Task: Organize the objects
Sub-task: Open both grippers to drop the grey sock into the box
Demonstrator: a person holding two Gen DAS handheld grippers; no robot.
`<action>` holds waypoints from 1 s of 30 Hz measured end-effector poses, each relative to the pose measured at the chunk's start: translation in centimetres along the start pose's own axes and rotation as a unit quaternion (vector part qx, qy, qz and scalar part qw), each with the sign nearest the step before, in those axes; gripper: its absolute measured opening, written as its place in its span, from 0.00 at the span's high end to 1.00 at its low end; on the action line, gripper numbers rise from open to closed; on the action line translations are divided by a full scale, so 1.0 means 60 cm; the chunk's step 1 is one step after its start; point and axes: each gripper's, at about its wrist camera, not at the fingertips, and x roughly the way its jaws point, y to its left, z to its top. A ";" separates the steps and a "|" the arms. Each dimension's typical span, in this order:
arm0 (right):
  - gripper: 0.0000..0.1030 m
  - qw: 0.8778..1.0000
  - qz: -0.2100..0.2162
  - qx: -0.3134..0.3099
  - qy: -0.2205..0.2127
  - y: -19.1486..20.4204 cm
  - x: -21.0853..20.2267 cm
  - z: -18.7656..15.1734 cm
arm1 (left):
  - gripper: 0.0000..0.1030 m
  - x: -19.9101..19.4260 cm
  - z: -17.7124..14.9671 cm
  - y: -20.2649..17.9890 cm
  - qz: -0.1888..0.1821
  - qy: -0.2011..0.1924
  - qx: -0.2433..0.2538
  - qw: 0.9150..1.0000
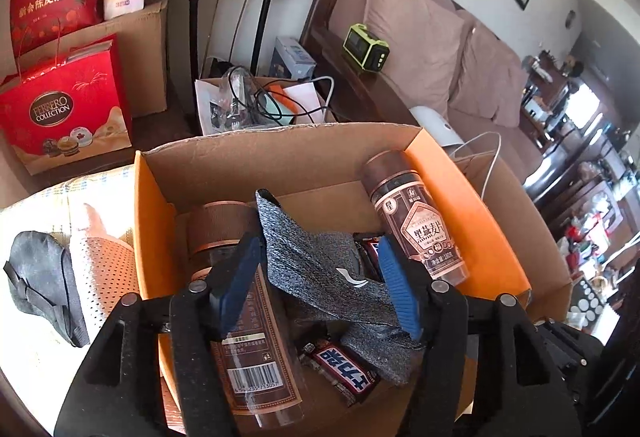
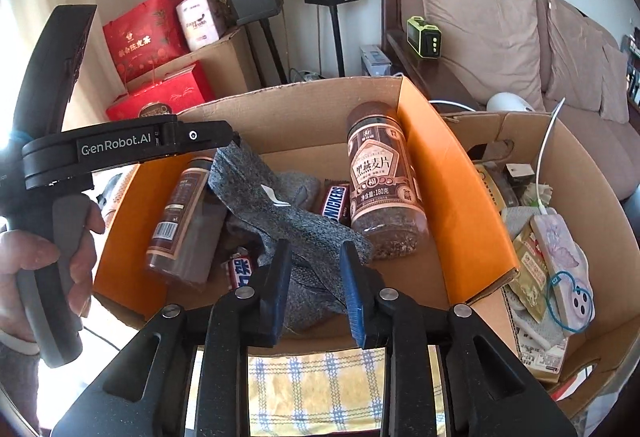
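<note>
— Looking at the grey sock (image 1: 320, 269): it lies draped in the orange-lined box (image 2: 452, 197), over a tipped jar (image 1: 240, 301) and the candy bars (image 1: 340, 369).

— How do I expect it to handle?

— Soft, light and limp, I judge. It will sag wherever I lift it, so I would pinch a bunched fold near the middle, not the loose cuff.

— And the tongs?

— My left gripper (image 1: 316, 285) stands apart, the sock between its pads but not pinched as far as I can tell. My right gripper (image 2: 316, 285) is partly apart over the sock's near end, gripping nothing.

— Anything in the way?

— The upright oat jar (image 2: 380, 189) stands just beside the sock and could tip. The near wall of the box crowds my right tongs. A second carton (image 2: 580, 173) of clutter sits to the right, well clear.
</note>
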 end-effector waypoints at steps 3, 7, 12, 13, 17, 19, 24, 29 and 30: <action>0.69 1.000 0.004 -0.005 -0.010 0.010 -0.013 0.005 | 0.41 -0.020 -0.003 0.007 -0.002 -0.005 -0.005 1.000; 0.48 1.000 0.010 -0.011 -0.023 0.027 -0.027 0.011 | 0.36 -0.051 -0.012 0.009 0.007 -0.016 0.004 1.000; 0.36 0.999 0.019 -0.013 -0.031 0.045 -0.038 0.016 | 0.23 -0.087 -0.030 0.022 0.024 -0.017 0.009 1.000; 0.35 0.999 0.020 -0.014 -0.033 0.048 -0.039 0.016 | 0.20 -0.096 -0.035 0.025 0.033 -0.021 0.014 0.999; 0.28 0.999 0.022 -0.015 -0.038 0.061 -0.042 0.015 | 0.11 -0.127 -0.057 0.037 0.055 -0.040 0.024 0.997; 0.24 0.999 0.024 -0.012 -0.039 0.067 -0.043 0.015 | 0.11 -0.137 -0.066 0.046 0.058 -0.039 0.021 0.997; 0.14 0.998 0.037 -0.013 -0.042 0.082 -0.051 0.017 | 0.05 -0.163 -0.090 0.066 0.075 -0.042 0.021 0.996; 0.10 0.998 0.038 -0.020 -0.043 0.103 -0.058 0.018 | 0.01 -0.191 -0.108 0.087 0.088 -0.056 0.011 0.994; 0.09 0.998 0.037 -0.023 -0.043 0.108 -0.059 0.018 | 0.01 -0.196 -0.111 0.092 0.089 -0.058 0.010 0.994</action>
